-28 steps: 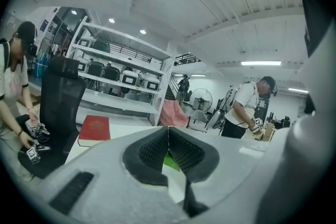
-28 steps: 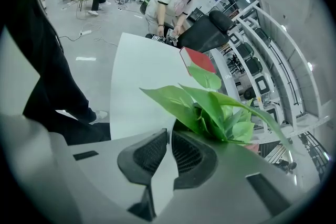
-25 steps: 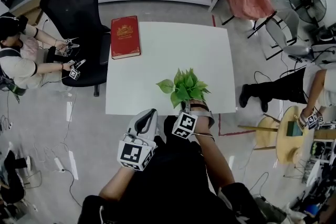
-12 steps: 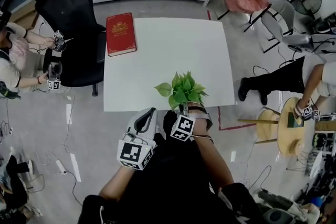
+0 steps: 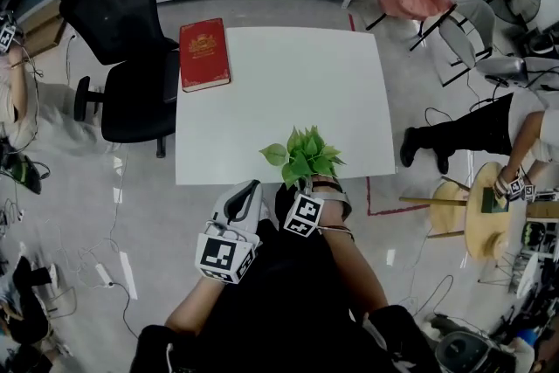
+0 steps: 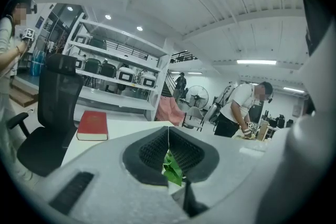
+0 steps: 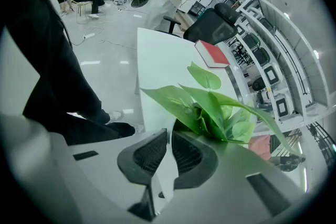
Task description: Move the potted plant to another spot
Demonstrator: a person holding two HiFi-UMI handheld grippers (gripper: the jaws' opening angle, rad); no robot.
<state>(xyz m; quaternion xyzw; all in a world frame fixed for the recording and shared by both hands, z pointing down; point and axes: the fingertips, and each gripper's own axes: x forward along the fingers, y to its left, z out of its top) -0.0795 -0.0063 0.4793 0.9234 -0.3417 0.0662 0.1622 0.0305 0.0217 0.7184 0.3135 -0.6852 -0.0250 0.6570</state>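
Pinching the pale rim of the potted plant [image 7: 215, 110], the right gripper [image 7: 169, 134] has its jaws almost together. Only the thin pot wall lies between the pads [image 7: 149, 153].

Pads are black and cross-ribbed, set in smooth grey-white shells. Leaves are glossy, pointed and bright green, fanning out just past the tips.

In the head view the potted plant [image 5: 304, 155] is at the near edge of the white table [image 5: 288, 83]. I cannot tell whether the pot rests on it. The right gripper [image 5: 307, 184] is directly behind the plant.

The left gripper [image 6: 168, 131] has its pads pressed together at the tips and holds nothing. A green leaf shows beyond them through the notch below. In the head view the left gripper [image 5: 247, 193] hangs off the table, beside the right one.

A red hardcover book [image 5: 203, 55] lies flat at the far left corner. Its cover has a gold emblem, and the lettering is too small to read. The cubes carry black-and-white square markers.
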